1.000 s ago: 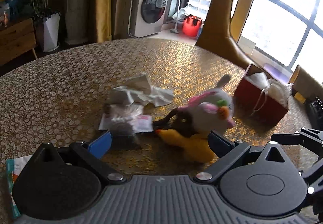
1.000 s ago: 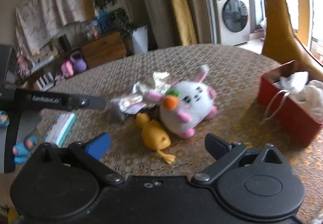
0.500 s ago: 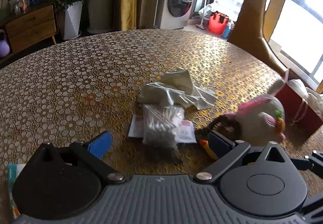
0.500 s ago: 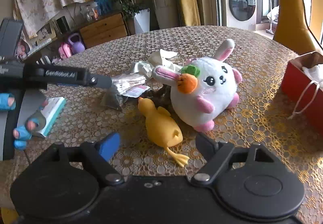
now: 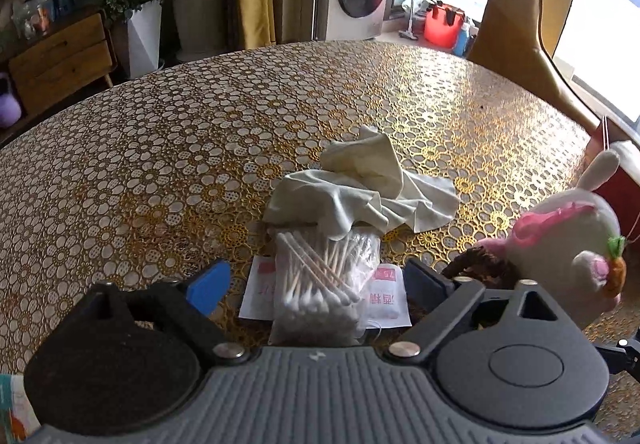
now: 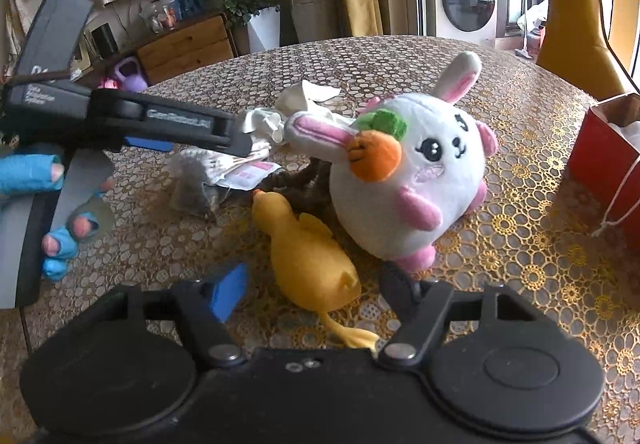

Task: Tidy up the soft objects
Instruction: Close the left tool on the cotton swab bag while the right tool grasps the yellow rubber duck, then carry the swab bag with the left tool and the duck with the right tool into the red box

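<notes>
Both grippers are now sitting lower and nearer the clutter than 1 second ago, their jaws closing somewhat yet gripping nothing. Beside the plush rabbit (image 6: 412,167), the right gripper (image 6: 314,294) is straddling the yellow duck (image 6: 312,264), jaws fairly wide. Left of the rabbit, the left gripper (image 5: 316,282) is framing the cotton-swab bag (image 5: 320,284). Both are mid-approach; next comes squeezing gently and lifting toward the red bag (image 6: 600,151), probably.
</notes>
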The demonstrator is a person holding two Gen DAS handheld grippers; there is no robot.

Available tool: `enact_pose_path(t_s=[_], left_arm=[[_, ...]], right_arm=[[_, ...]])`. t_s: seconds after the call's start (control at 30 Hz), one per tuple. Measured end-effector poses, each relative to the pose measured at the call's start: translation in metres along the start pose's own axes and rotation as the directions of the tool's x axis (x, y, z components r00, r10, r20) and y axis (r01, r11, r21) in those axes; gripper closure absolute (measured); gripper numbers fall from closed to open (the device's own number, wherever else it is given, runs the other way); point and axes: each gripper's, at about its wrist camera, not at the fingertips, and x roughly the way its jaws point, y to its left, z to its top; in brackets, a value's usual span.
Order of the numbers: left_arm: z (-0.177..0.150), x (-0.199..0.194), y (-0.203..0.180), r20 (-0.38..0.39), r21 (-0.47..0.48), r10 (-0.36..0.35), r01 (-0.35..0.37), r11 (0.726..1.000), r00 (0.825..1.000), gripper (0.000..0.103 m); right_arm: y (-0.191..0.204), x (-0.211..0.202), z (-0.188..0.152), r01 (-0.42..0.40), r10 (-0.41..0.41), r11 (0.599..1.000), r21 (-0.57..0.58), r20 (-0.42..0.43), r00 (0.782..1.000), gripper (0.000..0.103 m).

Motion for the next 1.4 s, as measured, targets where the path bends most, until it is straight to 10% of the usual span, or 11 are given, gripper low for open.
enact_pose_path(t_s=[0.6,1.4], left_arm=[[-0.007,0.011,0.003,-0.004,0.013,0.008,-0.008,1.000,1.000,0.064],[-0.018,-0.062,0.014,0.060,-0.062,-0.018,0.021,0.998,0.998,0.068]], right_arm=[[0.006,0.010,-0.003,0.074,-0.074,0.997,0.009,-0.002,0.997,0.062],[0.004,-0.056,-0.006,0.016,-0.021,0.998,0.062,0.088,0.996,0.073]])
